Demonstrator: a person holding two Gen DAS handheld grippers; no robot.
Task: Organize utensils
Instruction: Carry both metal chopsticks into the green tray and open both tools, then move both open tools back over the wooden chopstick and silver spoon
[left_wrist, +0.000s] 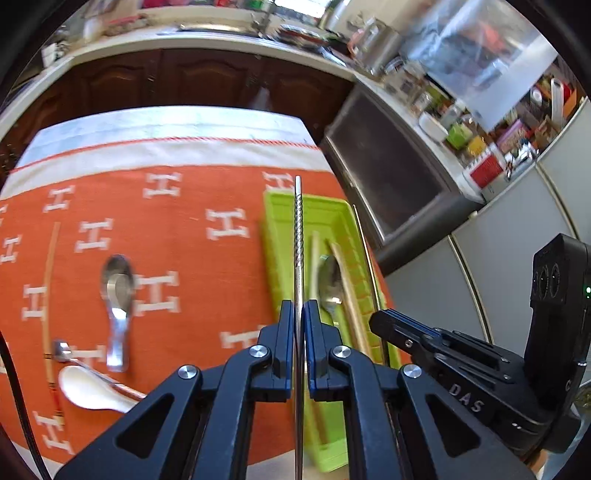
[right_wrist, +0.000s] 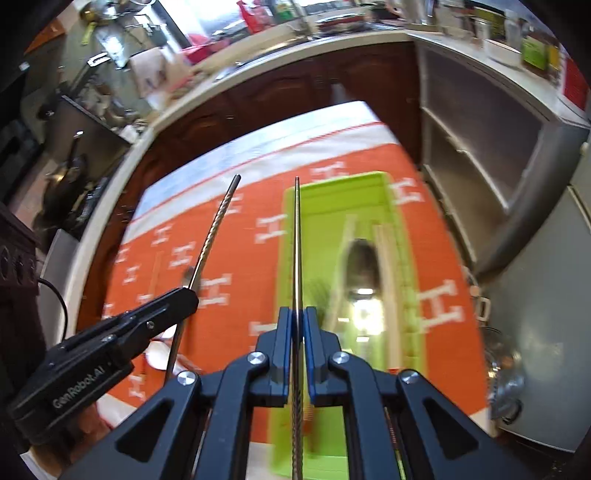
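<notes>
a metal chopstick with a twisted tip is sticking forward out of the left gripper, whose jaws are pressing together on its shaft; the tip is reaching over the near-left wall of the green tray. the right gripper is pinching a second metal chopstick the same way, its smooth end pointing toward the tray's left edge. both chopsticks are being held up off the cloth, side by side, with the left one angling away in the right wrist view.

inside the green tray a metal spoon is lying bowl-up between two pale wooden chopsticks, all running along the tray's length. the tray is sitting on the right part of an orange tablecloth with white h marks.

to the left on the cloth a short steel soup spoon is lying by itself. nearer the camera a white ceramic spoon is resting with a thin small-bowled spoon crossing over it. a single wooden chopstick is lying along the far left.

dark wooden cabinets are standing beyond the table.
</notes>
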